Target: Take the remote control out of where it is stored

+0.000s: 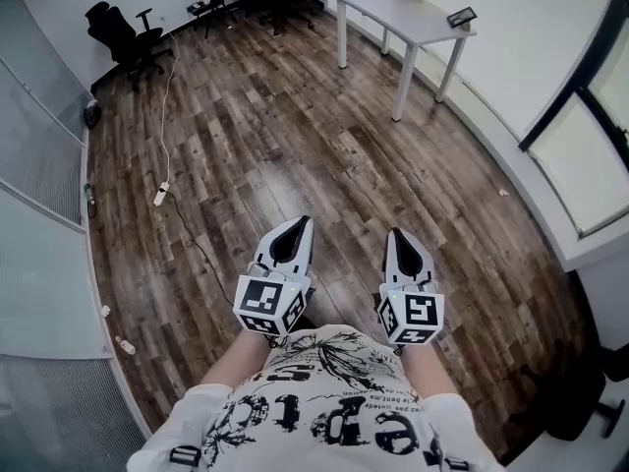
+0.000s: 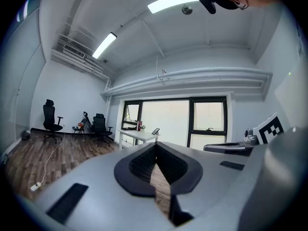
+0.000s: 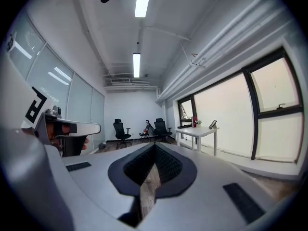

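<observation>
No remote control shows in any view. In the head view both grippers are held side by side at waist height over the wooden floor (image 1: 295, 146), pointing forward. My left gripper (image 1: 298, 224) has its jaws shut with nothing between them, tips meeting in the left gripper view (image 2: 155, 146). My right gripper (image 1: 395, 234) is likewise shut and empty, its tips together in the right gripper view (image 3: 155, 146). Each gripper appears at the edge of the other's view: the right gripper's marker cube (image 2: 268, 128) and the left gripper's body (image 3: 60, 129).
A white table (image 1: 418, 23) with small items stands ahead at the right, below the windows (image 3: 226, 124). Black office chairs (image 1: 128, 32) sit at the far end. A white cable with a power strip (image 1: 160, 195) lies on the floor at left, beside a glass partition (image 1: 39, 146).
</observation>
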{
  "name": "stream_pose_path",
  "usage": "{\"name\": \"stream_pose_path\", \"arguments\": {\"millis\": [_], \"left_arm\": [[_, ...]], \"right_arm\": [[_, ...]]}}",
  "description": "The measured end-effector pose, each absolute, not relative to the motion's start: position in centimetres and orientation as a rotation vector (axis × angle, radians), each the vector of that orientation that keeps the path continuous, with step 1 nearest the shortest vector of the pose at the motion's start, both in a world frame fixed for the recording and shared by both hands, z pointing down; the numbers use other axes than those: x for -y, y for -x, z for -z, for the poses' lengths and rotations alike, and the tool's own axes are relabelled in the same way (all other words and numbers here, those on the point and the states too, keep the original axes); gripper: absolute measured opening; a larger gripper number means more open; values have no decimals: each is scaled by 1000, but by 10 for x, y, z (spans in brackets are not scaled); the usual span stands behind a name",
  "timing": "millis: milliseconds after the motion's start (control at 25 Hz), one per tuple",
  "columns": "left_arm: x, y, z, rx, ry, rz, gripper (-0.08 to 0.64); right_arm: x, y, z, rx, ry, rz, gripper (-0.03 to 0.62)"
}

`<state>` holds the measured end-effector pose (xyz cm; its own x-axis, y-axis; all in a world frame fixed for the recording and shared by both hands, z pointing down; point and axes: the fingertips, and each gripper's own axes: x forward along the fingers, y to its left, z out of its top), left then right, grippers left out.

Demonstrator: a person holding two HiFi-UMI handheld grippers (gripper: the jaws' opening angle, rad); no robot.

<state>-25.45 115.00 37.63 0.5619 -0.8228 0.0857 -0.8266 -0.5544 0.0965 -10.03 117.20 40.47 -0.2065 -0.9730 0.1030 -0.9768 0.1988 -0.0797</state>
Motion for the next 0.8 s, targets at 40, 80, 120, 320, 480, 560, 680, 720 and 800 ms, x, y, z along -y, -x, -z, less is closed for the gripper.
{"name": "stream_pose_path", "arguments": {"millis": [40,80,120,320,480,560,680,720,800], "left_arm": [[-1149,256,-377,1413,-2658,-48,8],[-1148,257,-379,1414,-2651,-49,8],[-1147,258,-380,1416,-2644,-51,8],[-1137,259,-386,1425,-2643,-85,8],[-1121,264,-389,1414,-2687,-108,8],[-1105,266,-389,1397,-2706,-114,8],[-1069,277,-389,1375,-2708,-112,8],[-1054,283,-389,1366,-2706,-103,8],[-1022,295,-386,1352,-2708,-79,8]], "right_arm": [[-1171,99,-406,2411,-1970,-217,2],[-1170,98,-407,2410,-1975,-229,2],[-1170,98,-408,2406,-1974,-233,2],[-1161,104,-415,2384,-1934,-231,2],[-1141,118,-418,2382,-1922,-230,2],[-1124,123,-418,2374,-1926,-236,2],[-1090,134,-415,2367,-1939,-235,2],[-1077,138,-415,2364,-1945,-231,2],[-1049,150,-413,2352,-1956,-227,2]]}}
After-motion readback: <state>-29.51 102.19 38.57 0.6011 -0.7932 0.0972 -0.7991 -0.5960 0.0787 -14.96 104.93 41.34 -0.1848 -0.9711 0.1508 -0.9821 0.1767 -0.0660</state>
